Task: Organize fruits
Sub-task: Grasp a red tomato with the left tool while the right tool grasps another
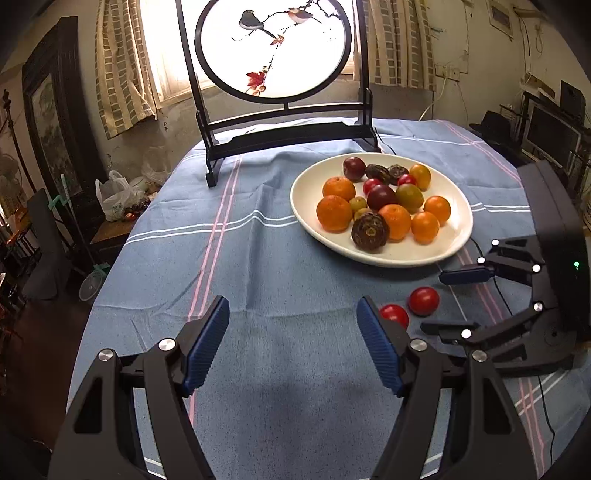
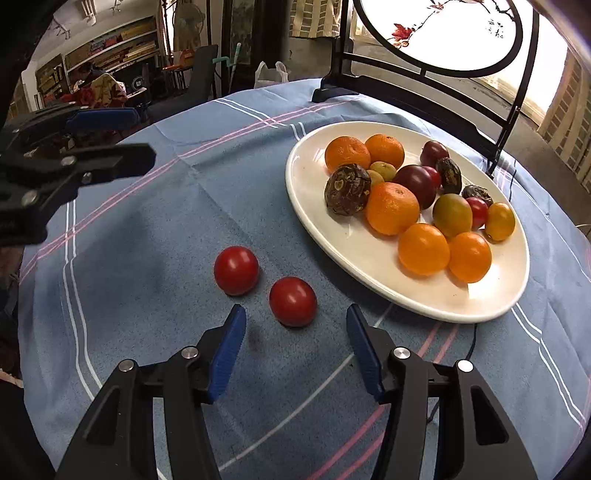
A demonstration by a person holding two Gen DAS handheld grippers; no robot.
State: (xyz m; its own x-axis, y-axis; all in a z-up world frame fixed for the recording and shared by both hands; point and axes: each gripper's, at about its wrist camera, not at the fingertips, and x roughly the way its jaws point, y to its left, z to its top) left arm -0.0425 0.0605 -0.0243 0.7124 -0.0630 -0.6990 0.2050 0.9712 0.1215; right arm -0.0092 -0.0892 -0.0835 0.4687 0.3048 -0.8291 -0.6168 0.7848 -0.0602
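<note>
We see a glossy white oval plate (image 2: 369,236) holding smooth oranges (image 2: 392,208) and wrinkled dark fruits (image 2: 347,189). Two round red tomatoes (image 2: 292,301) lie on the blue woven surface (image 2: 147,258) near it. Both the left hand-held gripper (image 1: 293,343) and the right hand-held gripper (image 2: 295,347) are spread, holding nothing.

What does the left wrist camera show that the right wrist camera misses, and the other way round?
Only the left wrist view shows the two painted birds on the round screen and the curtains on both sides. Only the right wrist view shows the shelves across the room. Both show the white plate of fruit, two red tomatoes on the blue tablecloth, the nearer one just ahead of the right gripper, and both grippers open, the left gripper empty.
</note>
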